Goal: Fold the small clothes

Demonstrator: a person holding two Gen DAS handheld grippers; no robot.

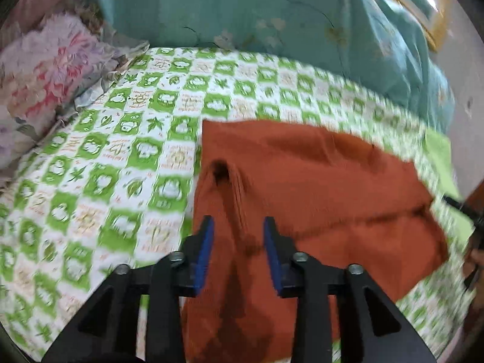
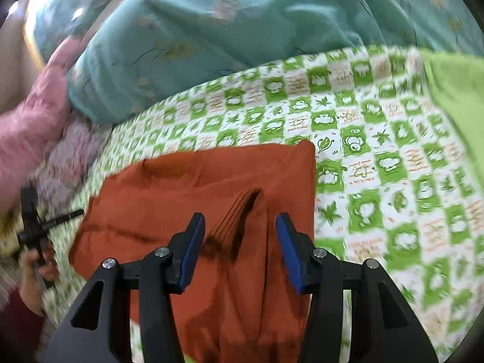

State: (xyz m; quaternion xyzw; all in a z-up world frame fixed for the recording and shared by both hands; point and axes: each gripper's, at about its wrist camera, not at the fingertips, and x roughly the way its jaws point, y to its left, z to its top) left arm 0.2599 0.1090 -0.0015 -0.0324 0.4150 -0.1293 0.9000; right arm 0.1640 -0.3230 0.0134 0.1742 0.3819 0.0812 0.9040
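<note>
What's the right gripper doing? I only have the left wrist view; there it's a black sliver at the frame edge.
Observer: The right gripper is open, its fingers apart above the rust-orange sweater and pinching nothing.
Operator: What's under it?
Observer: A sleeve laid across the sweater's body. Its ribbed cuff lies just ahead, in line with the gap between the fingers.
Operator: Can you see the neckline?
Observer: Yes. The ribbed neckline sits at the sweater's far edge, left of the cuff in the right wrist view.
</note>
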